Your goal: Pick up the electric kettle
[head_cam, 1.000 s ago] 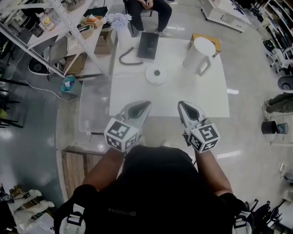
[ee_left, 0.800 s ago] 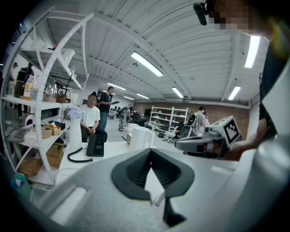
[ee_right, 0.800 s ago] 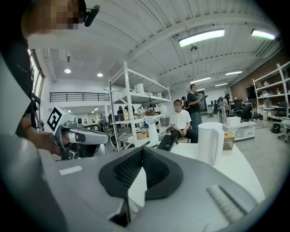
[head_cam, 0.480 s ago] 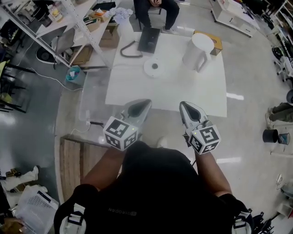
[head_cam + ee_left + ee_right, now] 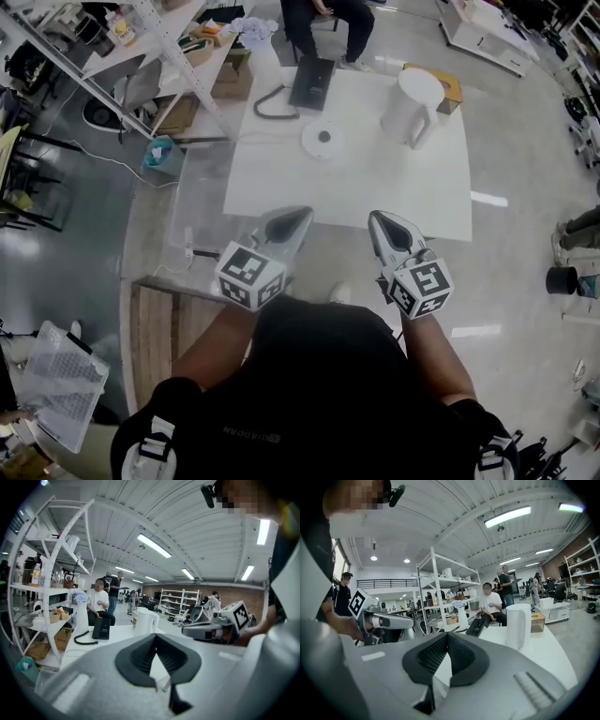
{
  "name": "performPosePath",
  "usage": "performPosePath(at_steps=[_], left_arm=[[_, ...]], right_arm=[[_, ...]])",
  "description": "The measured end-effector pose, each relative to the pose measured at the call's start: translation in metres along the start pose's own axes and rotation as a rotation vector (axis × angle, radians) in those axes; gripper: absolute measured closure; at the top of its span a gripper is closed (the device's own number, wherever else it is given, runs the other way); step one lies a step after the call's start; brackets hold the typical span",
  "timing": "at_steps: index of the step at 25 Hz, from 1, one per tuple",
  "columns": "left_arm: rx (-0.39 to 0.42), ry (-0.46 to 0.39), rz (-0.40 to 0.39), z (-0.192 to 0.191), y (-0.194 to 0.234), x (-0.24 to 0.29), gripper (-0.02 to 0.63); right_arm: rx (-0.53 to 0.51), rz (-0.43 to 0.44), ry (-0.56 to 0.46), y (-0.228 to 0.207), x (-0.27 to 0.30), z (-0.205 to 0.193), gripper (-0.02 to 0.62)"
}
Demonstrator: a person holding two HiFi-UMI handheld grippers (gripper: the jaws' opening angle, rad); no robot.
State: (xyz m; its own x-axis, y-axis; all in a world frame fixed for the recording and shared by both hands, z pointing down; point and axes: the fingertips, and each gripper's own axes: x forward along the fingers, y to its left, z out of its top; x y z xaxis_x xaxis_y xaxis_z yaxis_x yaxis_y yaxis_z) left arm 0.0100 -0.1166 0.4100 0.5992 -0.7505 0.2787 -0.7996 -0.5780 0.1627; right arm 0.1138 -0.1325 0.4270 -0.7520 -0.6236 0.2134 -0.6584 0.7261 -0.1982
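The white electric kettle (image 5: 412,105) stands upright at the far right of the white table (image 5: 412,202), off its round white base (image 5: 322,141), which lies near the table's middle. Both grippers hover side by side at the table's near edge, far short of the kettle. My left gripper (image 5: 296,217) has its jaws shut with nothing between them, and so does my right gripper (image 5: 379,221). The left gripper view shows the kettle (image 5: 146,622) beyond the shut tips (image 5: 156,637). In the right gripper view the kettle (image 5: 518,625) is right of the shut tips (image 5: 447,634).
A black device (image 5: 311,82) and a coiled cable (image 5: 272,101) lie at the table's far left. A person (image 5: 328,23) sits beyond the table. A brown box (image 5: 450,89) stands behind the kettle. A white shelf rack (image 5: 141,56) and a wooden pallet (image 5: 155,328) are at the left.
The whole view has slid a little as the person moved. Both grippers keep the same shut pose side by side at the table's near edge. The kettle has not moved.
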Motion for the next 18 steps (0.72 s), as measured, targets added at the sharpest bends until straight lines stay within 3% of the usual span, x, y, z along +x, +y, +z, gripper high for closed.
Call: performPosePath(at_steps=[18], left_arm=[[0.021,0.015,-0.074,-0.004,0.048,-0.025,0.603]], right_arm=[[-0.014,-0.088,-0.001,0.032,0.043,0.007,0.591]])
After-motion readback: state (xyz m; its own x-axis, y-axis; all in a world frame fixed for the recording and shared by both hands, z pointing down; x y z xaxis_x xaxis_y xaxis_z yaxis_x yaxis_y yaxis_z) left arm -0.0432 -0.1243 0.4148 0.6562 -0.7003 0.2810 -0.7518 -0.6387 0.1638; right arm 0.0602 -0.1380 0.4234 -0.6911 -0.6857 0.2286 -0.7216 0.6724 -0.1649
